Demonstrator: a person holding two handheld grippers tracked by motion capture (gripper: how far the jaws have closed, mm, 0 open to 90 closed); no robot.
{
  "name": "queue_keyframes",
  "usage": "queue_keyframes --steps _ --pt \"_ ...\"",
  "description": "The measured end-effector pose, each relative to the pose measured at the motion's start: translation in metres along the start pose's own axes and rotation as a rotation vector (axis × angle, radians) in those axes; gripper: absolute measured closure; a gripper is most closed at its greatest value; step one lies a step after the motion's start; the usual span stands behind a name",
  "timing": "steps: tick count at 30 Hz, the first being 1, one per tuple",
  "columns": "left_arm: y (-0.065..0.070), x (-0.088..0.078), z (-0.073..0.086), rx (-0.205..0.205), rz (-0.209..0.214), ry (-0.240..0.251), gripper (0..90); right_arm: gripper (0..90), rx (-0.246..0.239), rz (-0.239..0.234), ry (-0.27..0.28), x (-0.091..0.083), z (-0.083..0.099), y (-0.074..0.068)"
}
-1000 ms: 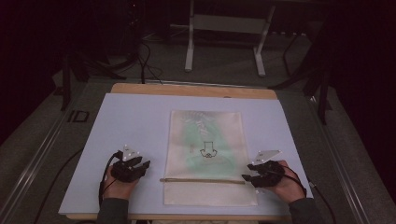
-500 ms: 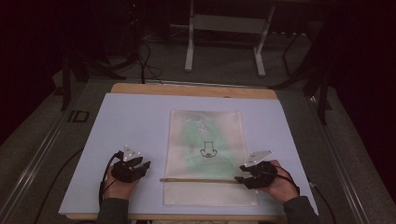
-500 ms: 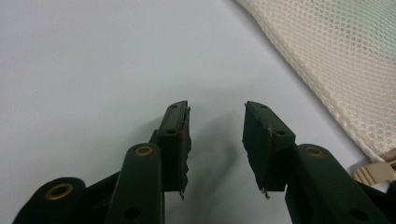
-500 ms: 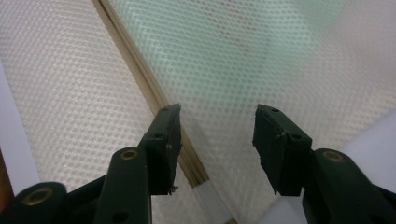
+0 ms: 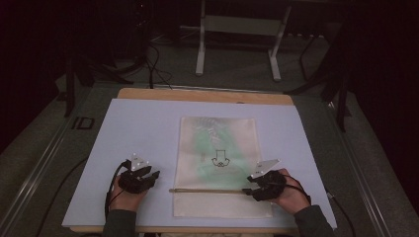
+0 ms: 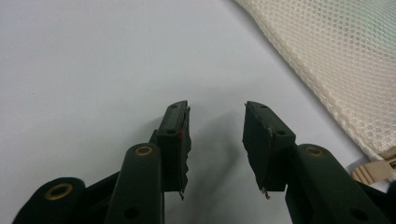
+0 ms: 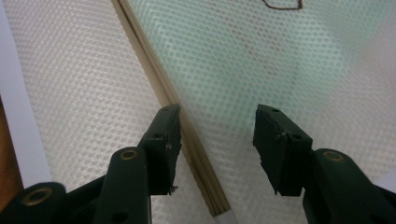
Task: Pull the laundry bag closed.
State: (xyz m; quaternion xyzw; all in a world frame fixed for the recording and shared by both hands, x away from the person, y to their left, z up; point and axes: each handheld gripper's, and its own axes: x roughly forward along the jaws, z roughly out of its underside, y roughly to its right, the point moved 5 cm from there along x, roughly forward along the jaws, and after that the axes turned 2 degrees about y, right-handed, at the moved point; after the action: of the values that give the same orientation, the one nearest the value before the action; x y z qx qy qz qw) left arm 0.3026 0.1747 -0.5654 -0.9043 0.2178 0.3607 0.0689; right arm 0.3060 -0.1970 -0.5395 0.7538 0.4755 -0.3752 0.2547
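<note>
Black jaws of the left tool are seen parted, with nothing between them, above the pale blue-grey surface. In the high view this left tool is held by the left hand near the front-left part of the surface, just beside the left edge of the mesh bag but apart from it. In the left gripper view the cream mesh bag is seen at the upper right, and a beige tab lies at its corner.

The jaws of the right tool are also parted and empty, and they are placed over the mesh bag. The beige zipper strip passes just beside the left jaw in this view; it cannot be told if it is touched. In the high view the right tool is held by the right hand at the right end of the zipper strip, near the front edge of the bag.

The bag lies flat in the middle of the surface. Something green is seen through the mesh, and a small dark drawing is printed on it. A cable trails from the left tool.
</note>
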Motion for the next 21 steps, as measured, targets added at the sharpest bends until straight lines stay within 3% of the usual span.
queue_keyframes --steps 21 --pt "0.002 0.002 0.000 0.017 -0.002 -0.008 59.7 50.4 -0.065 -0.053 0.001 0.015 -0.020 -0.015"
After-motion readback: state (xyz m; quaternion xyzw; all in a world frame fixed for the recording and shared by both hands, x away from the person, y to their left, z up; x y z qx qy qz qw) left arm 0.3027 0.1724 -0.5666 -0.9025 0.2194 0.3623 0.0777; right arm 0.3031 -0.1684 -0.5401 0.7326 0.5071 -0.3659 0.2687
